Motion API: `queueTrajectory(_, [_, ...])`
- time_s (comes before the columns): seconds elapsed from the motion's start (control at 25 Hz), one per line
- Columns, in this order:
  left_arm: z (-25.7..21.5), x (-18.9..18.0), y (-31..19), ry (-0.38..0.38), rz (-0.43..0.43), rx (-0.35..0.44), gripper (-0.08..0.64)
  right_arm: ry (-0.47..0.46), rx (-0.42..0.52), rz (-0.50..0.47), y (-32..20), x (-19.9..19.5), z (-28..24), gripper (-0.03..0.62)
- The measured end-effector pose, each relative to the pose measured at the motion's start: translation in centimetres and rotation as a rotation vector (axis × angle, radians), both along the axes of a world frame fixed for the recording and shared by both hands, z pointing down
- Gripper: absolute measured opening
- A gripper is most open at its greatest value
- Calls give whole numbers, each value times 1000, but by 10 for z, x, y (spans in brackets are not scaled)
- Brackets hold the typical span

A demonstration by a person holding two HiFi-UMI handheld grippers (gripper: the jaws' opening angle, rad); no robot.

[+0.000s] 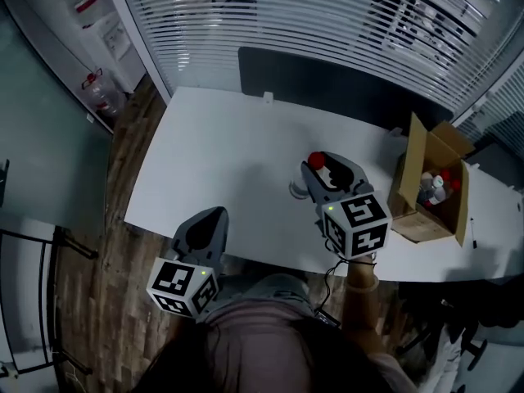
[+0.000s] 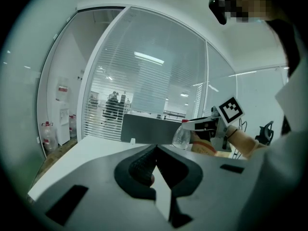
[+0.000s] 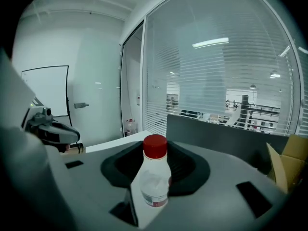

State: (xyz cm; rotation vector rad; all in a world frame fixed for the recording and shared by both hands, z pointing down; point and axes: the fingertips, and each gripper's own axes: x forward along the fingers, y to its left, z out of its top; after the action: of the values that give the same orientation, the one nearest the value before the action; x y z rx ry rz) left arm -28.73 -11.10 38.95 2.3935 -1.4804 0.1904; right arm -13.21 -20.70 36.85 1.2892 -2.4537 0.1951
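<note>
Closest to the head view, at 6 o'clock, is the person's shirt (image 1: pixel 270 326). Just above it are the two marker cubes of the hand-held tools.

The bottle (image 3: pixel 155 179) is clear with a red cap (image 3: pixel 155 146). It is pinched at its neck between the jaws of the right gripper (image 3: pixel 155 163) and stands roughly upright there. In the head view the bottle (image 1: pixel 314 161) lies a little toward 4 o'clock from centre, over the white table (image 1: pixel 221 146). Whether its base touches the tabletop cannot be told.

The left gripper (image 2: pixel 155 151) has its jaws pressed together with nothing between them. It hangs over the table's near edge at 7 o'clock in the head view (image 1: pixel 216 214), well apart from the right gripper (image 1: pixel 326 169).

At 3 o'clock an open cardboard box (image 1: pixel 405 188) stands on the table and holds several small bottles (image 1: pixel 434 188). A dark partition panel (image 1: pixel 327 80) runs along the far edge at 12 o'clock, with a glass wall of white blinds (image 1: pixel 286 15) behind it. A wooden floor (image 1: pixel 123 178) shows at 9 o'clock.
</note>
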Motion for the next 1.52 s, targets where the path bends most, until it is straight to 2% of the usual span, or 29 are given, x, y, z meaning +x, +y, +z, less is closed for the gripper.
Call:
queueTrajectory(0.52, [10, -37, 1, -25, -64, -23, 8, -5, -50, -73, -22, -56, 49, 167])
queueTrajectory(0.8, [16, -49, 3, -35, -86, -35, 8, 23, -72, -72, -32, -64, 74, 167])
queueTrajectory(1.0, [16, -53, 6, -14, -99, -36, 8, 29, -93, -72, -34, -68, 88, 167])
queueTrajectory(1.52, [21, -53, 8, -20, -86, -50, 8, 42, -111, -82, -36, -72, 103, 167])
